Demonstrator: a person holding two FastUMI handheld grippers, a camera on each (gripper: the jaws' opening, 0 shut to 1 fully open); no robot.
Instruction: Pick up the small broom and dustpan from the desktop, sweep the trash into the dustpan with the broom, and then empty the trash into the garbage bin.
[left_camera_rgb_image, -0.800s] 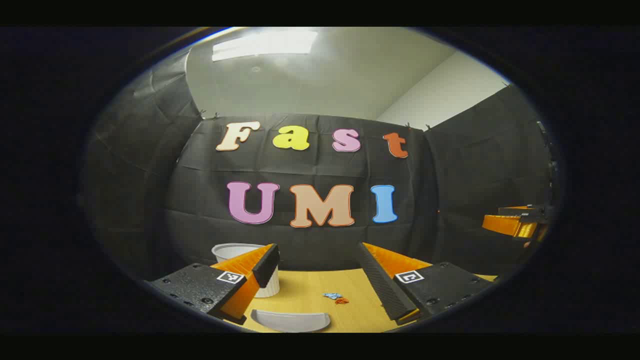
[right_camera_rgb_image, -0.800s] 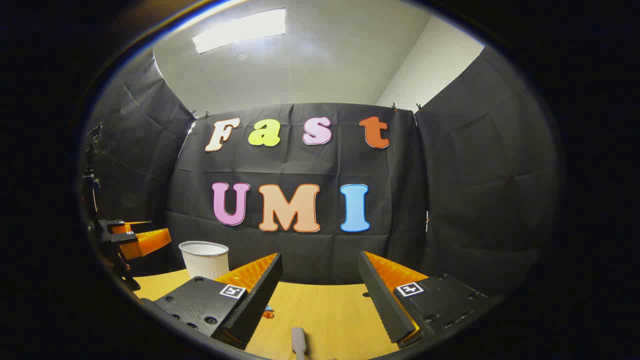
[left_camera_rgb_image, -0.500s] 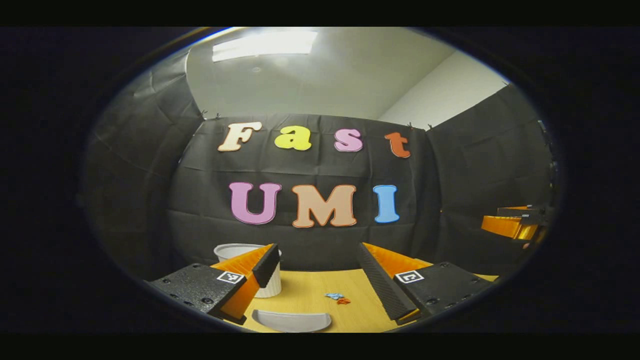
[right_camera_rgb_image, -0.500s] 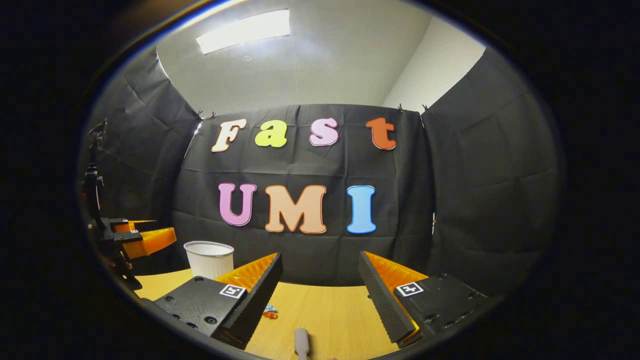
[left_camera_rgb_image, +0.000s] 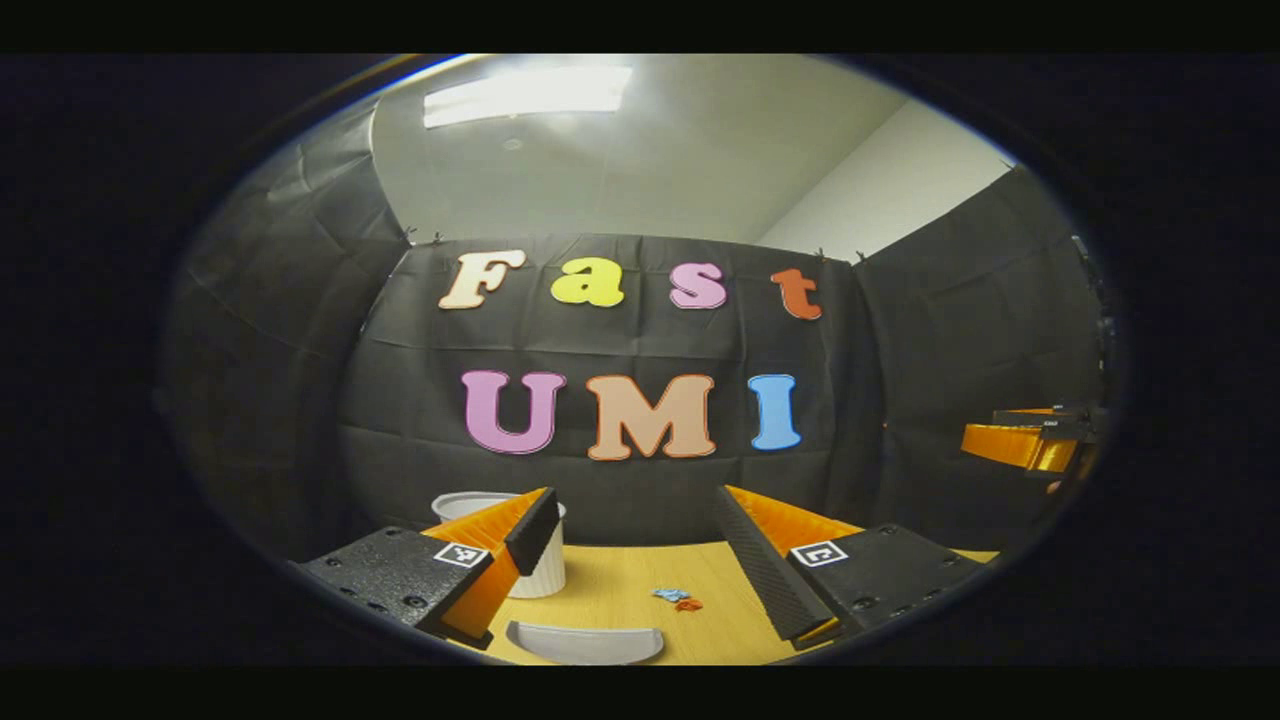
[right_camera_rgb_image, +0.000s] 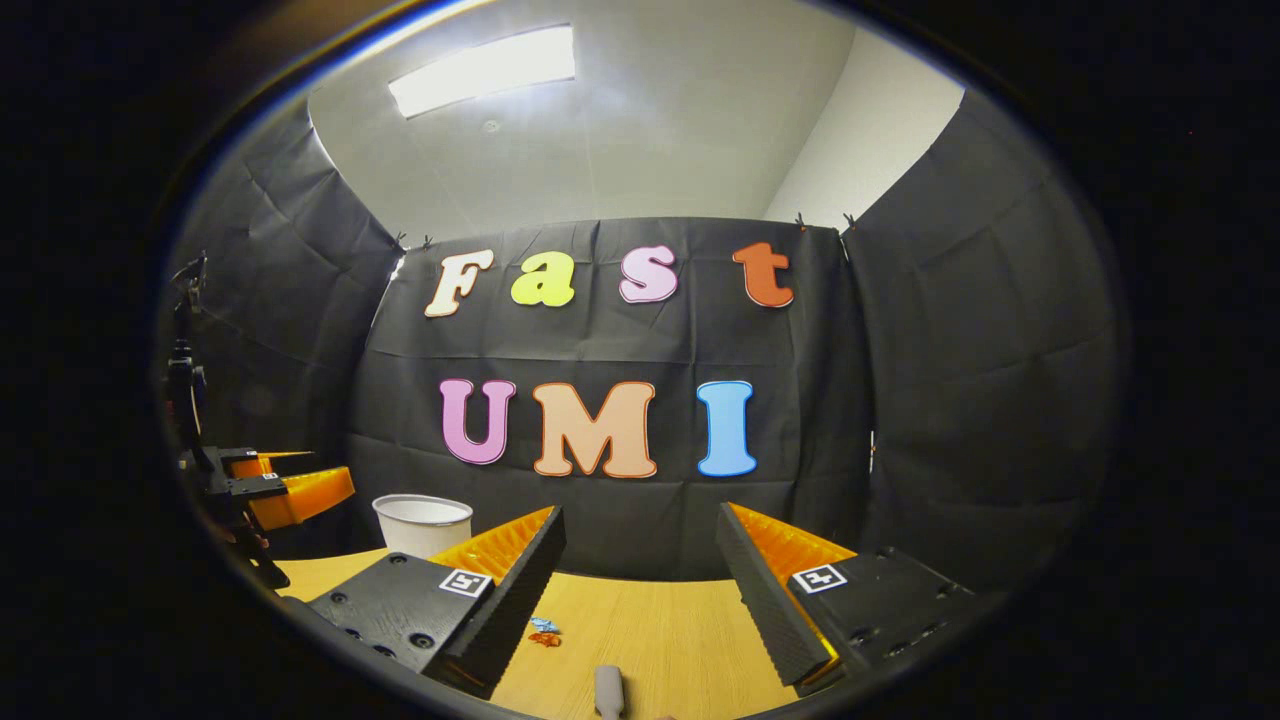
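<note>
Both views tipped down slightly; grippers (left_camera_rgb_image: 640, 540) (right_camera_rgb_image: 640, 560) open, empty.

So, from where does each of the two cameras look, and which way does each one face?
Left gripper view: rides on the left tool, faces the booth's back wall over the desktop; own fingers at bottom, white dustpan just ahead.
Right gripper view: rides on the right tool, same heading; own fingers at bottom, grey broom handle between them.
Shared: white bin, trash bits, each other's tool.
</note>
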